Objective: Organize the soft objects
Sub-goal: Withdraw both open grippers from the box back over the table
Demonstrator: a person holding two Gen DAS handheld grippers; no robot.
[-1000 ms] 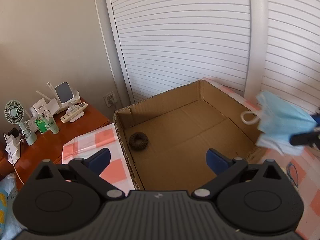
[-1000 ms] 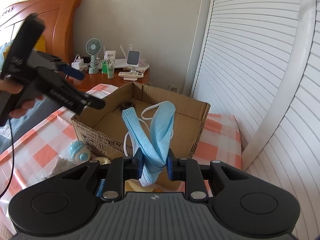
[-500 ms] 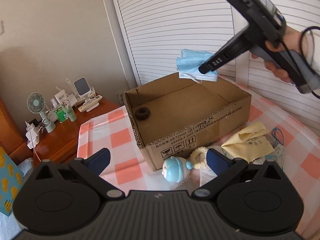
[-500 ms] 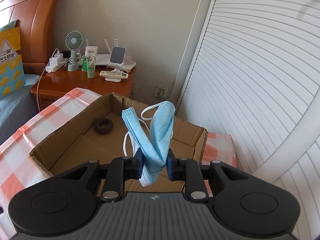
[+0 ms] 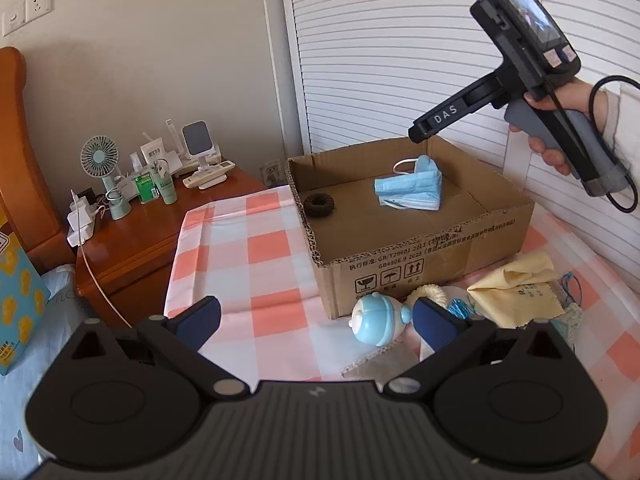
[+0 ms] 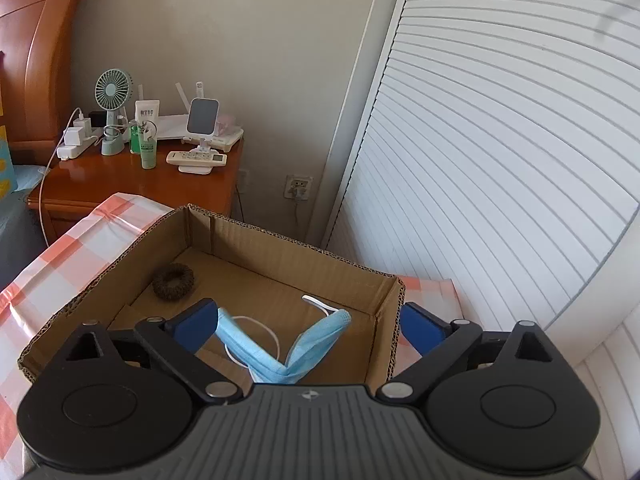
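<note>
The left claw (image 5: 316, 318) is spread and empty above the blue toy (image 5: 376, 322). The right claw (image 6: 306, 320) is spread too; the face mask (image 5: 410, 188) lies inside the cardboard box (image 5: 424, 254). Its ear loop may catch a finger when the claw lifts, pulling the mask out.

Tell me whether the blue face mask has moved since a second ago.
Yes. The face mask was pinched in the right tool above the cardboard box; now it lies on the box floor, right of the dark hair tie, and the tool is open.
</note>
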